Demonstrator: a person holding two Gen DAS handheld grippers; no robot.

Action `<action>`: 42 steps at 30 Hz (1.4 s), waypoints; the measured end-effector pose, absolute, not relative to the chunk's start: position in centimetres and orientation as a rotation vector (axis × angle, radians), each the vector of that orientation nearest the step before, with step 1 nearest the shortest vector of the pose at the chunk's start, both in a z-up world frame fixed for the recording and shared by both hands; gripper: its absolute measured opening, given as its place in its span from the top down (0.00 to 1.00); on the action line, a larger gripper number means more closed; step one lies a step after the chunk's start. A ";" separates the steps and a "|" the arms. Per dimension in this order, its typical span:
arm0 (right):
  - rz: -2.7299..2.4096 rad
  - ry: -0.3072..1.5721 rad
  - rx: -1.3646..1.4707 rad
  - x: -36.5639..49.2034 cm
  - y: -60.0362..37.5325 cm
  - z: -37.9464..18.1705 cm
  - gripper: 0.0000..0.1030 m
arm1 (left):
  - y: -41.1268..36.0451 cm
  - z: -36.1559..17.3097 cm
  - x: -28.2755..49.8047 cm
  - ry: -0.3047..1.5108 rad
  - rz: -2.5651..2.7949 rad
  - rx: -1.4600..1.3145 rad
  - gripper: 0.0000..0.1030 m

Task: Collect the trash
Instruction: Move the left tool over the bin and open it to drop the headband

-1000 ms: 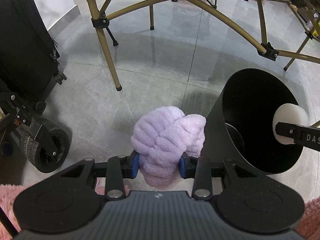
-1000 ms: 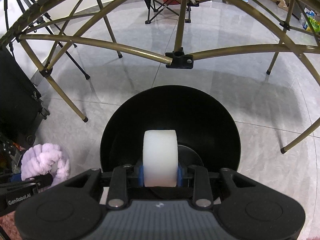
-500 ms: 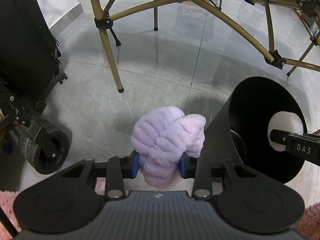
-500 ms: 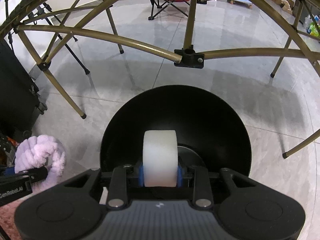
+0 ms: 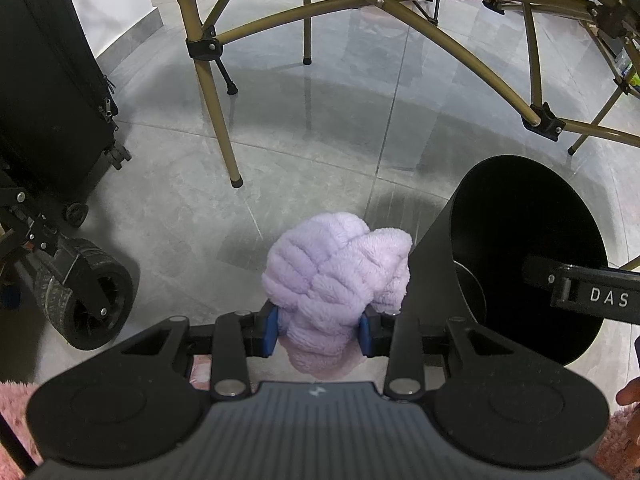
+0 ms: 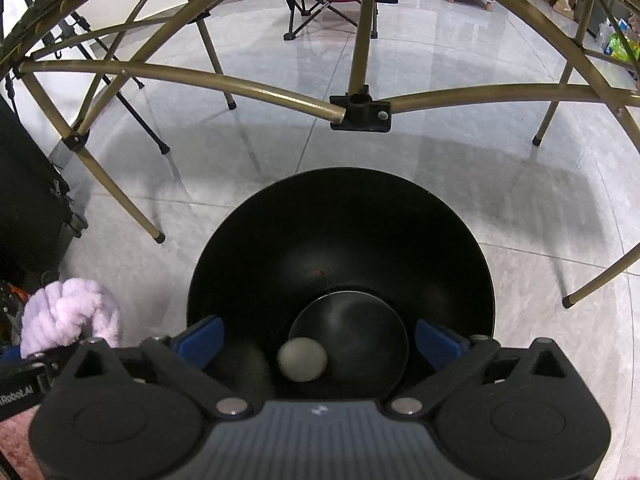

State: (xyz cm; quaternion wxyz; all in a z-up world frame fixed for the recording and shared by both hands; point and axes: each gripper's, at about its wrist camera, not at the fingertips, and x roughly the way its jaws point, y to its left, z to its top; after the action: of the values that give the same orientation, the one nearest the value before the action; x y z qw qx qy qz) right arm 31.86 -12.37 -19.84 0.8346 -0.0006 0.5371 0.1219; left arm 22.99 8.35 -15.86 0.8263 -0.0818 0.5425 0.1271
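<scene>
My left gripper [image 5: 318, 328] is shut on a fluffy lilac cloth bundle [image 5: 334, 276], held just left of a black round bin [image 5: 528, 256]. In the right wrist view my right gripper [image 6: 318, 334] is open over the bin's mouth [image 6: 340, 240]. A white foam piece [image 6: 302, 359] lies inside the bin near its bottom. The lilac bundle also shows at the left of the right wrist view [image 6: 68, 320]. The right gripper's finger [image 5: 580, 294] reaches over the bin's opening in the left wrist view.
Gold folding-table legs [image 5: 216, 112] and crossbars [image 6: 360, 112] arch over the grey tiled floor. A black suitcase [image 5: 44, 80] and a cart wheel [image 5: 92, 300] stand at the left. Pink rug [image 5: 12, 396] lies at the near edge. A folding chair [image 6: 320, 0] stands far back.
My right gripper opened and let go of the white foam piece, which dropped into the bin. The left gripper still holds the lilac bundle, with the view shifted slightly.
</scene>
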 end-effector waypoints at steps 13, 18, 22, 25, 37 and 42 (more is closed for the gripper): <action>0.257 1.127 -0.001 31.3 -12.7 -19.5 0.00 | 7.9 -15.1 22.6 1.130 0.257 -0.176 0.64; 0.253 1.108 0.004 30.8 -13.4 -18.9 0.00 | 7.2 -14.3 22.5 1.109 0.244 -0.173 0.64; 0.246 1.089 0.017 30.5 -14.2 -18.3 0.00 | 6.5 -13.8 22.5 1.091 0.238 -0.170 0.64; 0.239 1.074 0.027 30.3 -15.0 -17.8 0.00 | 6.0 -13.3 22.5 1.079 0.230 -0.171 0.64; 0.191 1.022 0.079 29.2 -18.6 -16.4 0.00 | 2.8 -11.9 22.7 1.038 0.173 -0.145 0.64; 0.157 1.004 0.112 28.8 -20.6 -16.1 0.00 | 1.2 -11.7 23.0 1.036 0.144 -0.129 0.64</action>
State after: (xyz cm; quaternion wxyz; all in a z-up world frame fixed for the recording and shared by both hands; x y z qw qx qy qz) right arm 28.85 -20.58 -16.12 0.8722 0.0538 0.4804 0.0751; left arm 22.99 1.21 -11.67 0.8644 -0.0616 0.4942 0.0688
